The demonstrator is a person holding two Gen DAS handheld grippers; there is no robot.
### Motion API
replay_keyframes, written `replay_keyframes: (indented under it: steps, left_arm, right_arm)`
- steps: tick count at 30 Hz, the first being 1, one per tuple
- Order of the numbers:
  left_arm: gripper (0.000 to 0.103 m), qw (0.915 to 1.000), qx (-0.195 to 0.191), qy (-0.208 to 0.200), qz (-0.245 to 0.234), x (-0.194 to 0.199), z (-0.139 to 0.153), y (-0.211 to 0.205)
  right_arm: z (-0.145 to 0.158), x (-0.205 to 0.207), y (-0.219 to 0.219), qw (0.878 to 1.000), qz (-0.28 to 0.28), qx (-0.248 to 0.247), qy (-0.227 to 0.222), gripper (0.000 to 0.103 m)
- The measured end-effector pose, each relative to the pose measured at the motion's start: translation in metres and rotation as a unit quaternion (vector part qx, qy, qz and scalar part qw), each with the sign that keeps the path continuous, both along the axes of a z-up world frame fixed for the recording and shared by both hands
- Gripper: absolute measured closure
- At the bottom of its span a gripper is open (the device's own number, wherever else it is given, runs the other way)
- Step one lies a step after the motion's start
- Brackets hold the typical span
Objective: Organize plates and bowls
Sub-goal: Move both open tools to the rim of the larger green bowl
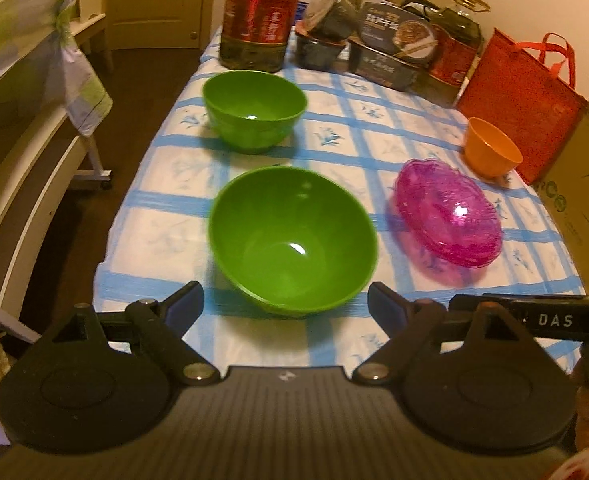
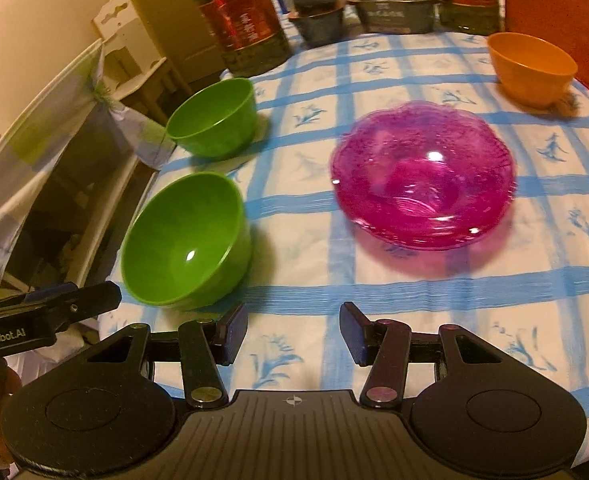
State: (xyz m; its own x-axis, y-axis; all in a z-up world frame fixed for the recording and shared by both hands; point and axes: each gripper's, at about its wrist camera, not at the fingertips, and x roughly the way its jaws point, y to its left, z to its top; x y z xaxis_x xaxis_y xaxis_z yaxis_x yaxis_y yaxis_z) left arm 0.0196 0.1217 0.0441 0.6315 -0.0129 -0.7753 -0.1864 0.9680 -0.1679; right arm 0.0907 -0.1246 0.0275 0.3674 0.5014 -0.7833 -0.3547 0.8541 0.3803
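A near green bowl (image 1: pixel 292 240) stands upright on the blue-checked tablecloth (image 1: pixel 374 120), just ahead of my open, empty left gripper (image 1: pixel 286 308). A second green bowl (image 1: pixel 254 110) stands farther back. A stack of pink glass plates (image 1: pixel 448 212) lies to the right, and an orange bowl (image 1: pixel 492 148) stands behind it. In the right wrist view my right gripper (image 2: pixel 292 334) is open and empty above the cloth, with the pink plates (image 2: pixel 424 174) ahead of it, the near green bowl (image 2: pixel 186 238) at left, the far green bowl (image 2: pixel 214 118) and the orange bowl (image 2: pixel 532 68) beyond.
Large oil bottles (image 1: pixel 260 16), food boxes (image 1: pixel 394 46) and a red bag (image 1: pixel 522 100) line the table's far edge. A cardboard box (image 1: pixel 586 184) stands at right. A white chair with cloth (image 1: pixel 26 92) stands left of the table. The left gripper's side shows at the right wrist view's left edge (image 2: pixel 46 312).
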Motion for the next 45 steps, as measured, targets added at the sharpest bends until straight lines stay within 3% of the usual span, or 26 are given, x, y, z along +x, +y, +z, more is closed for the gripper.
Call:
replay_keyframes:
  steps: [27,45]
  left_arm:
    - [0.016,0.9998,-0.007,0.002,0.020,0.007,-0.008,0.033]
    - [0.028,0.9998,-0.007,0.010,0.017,0.025,-0.018,0.048]
  right_arm:
    - [-0.010,0.010,0.038,1.000,0.024,0.002,0.008,0.052]
    - [-0.018,0.024,0.053,1.000,0.027,0.008,0.012,0.052]
